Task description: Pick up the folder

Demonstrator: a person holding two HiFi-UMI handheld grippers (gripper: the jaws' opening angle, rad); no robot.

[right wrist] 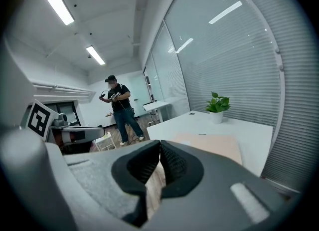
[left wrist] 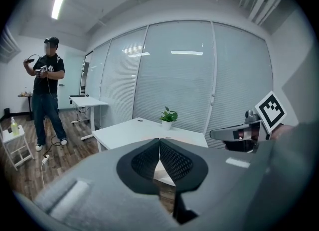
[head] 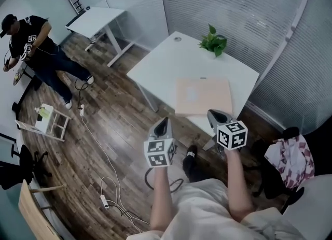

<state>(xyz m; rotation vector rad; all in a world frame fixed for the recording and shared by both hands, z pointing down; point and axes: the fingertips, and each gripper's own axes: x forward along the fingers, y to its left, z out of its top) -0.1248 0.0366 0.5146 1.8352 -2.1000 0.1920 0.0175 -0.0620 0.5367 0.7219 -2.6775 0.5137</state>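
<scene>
A flat beige folder (head: 203,97) lies on the near half of a white table (head: 166,62), its front edge close to the table's near edge. The same folder (right wrist: 214,145) shows in the right gripper view, and only a sliver of it (left wrist: 185,139) in the left gripper view. My left gripper (head: 164,122) is shut and empty, short of the table over the wooden floor. My right gripper (head: 212,113) is shut and empty too, its tips just at the folder's near edge. Both point toward the table.
A small potted plant (head: 213,42) stands at the table's far corner. A person (head: 36,47) stands at the left by a second white desk (head: 96,21). Cables (head: 104,182) trail on the floor. A chair with patterned cloth (head: 288,156) sits at the right, beside glass walls with blinds.
</scene>
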